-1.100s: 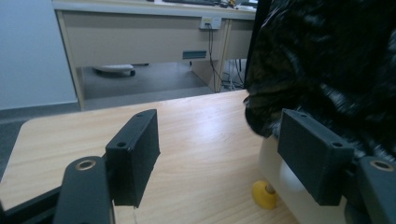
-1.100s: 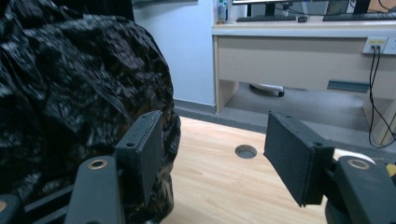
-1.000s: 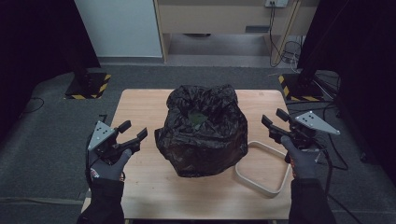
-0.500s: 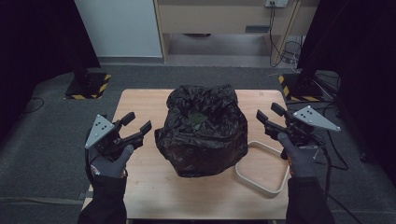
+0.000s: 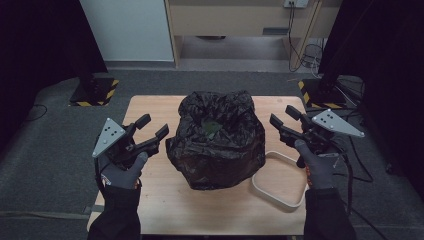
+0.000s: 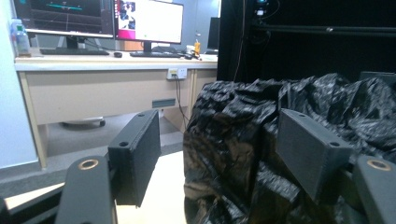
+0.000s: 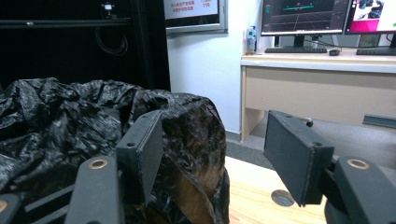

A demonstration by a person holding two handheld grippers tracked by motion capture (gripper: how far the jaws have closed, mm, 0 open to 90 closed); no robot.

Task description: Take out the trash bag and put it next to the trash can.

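A crumpled black plastic bag (image 5: 215, 150) stands bulging in the middle of the wooden table (image 5: 150, 200), with a small green patch (image 5: 211, 128) showing at its top. My left gripper (image 5: 154, 126) hovers open just left of the bag, apart from it, jaws pointing at its side. In the left gripper view the bag (image 6: 243, 140) rises beyond the left gripper (image 6: 217, 154), nothing between the pads. My right gripper (image 5: 281, 115) hovers open at the bag's right side. The right gripper view has the bag (image 7: 60, 121) to the left of the right gripper (image 7: 215, 154).
A pale oval hoop (image 5: 270, 192) lies flat on the table's front right, under my right forearm. Stands with yellow-black bases (image 5: 95, 92) sit on the floor at both far corners. A desk (image 6: 93, 88) with monitors lies beyond the table.
Both grippers have risen a little and drifted inward toward the bag's sides. Their jaws stay apart as before. The bag and the hoop have not moved.
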